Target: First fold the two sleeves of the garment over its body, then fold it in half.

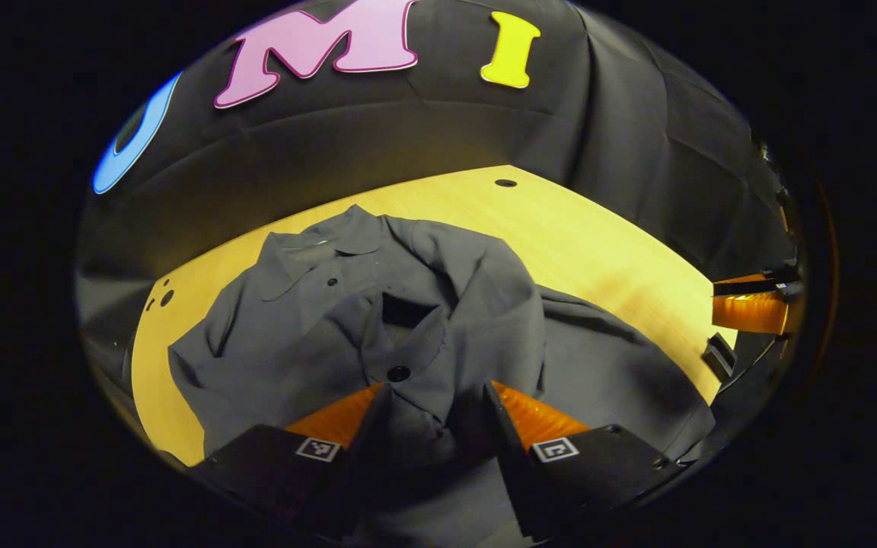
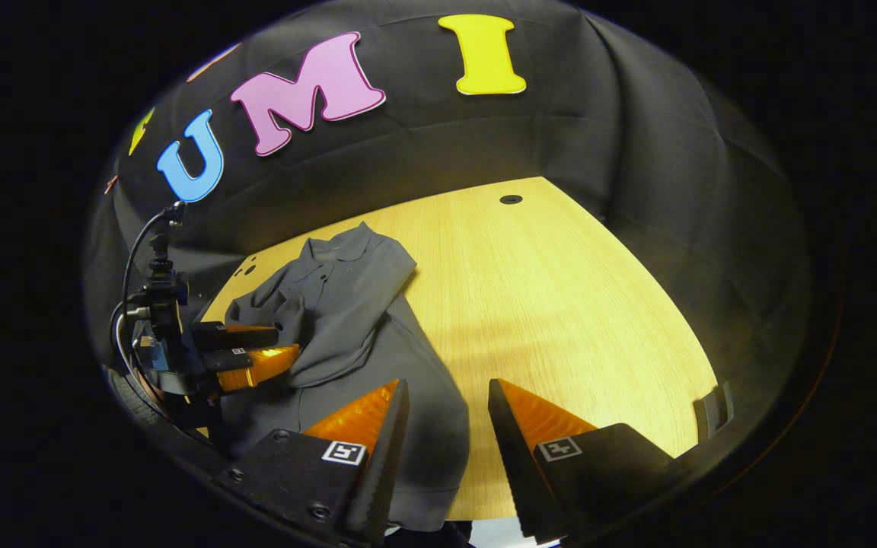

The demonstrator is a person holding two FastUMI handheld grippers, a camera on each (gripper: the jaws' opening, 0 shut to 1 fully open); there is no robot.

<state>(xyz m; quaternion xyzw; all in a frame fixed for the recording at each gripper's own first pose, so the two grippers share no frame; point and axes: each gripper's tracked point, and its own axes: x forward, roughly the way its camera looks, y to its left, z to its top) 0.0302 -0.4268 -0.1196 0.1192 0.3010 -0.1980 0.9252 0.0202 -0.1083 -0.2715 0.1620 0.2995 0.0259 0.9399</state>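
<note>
Currently the left hand-held gripper [image 1: 435, 396] has a bunched fold of the grey garment [image 1: 317, 320] between its fingers, cloth filling the gap, clenched on it. Garment lies crumpled on the bench [image 1: 606, 251], collar at the far end from this hand-held gripper. Right hand-held gripper [image 2: 448, 396] is released, jaws apart over the garment's near hem and bare bench.

One grey garment [image 1: 347, 320] lies on one wooden table [image 1: 606, 251], mid-frame in the left gripper view. Two grippers count: the left gripper [image 1: 433, 396] at bottom centre there, and the right gripper [image 2: 446, 396] at bottom centre of the right gripper view. Two dark buttons [image 1: 398, 374] show on the cloth.
</note>
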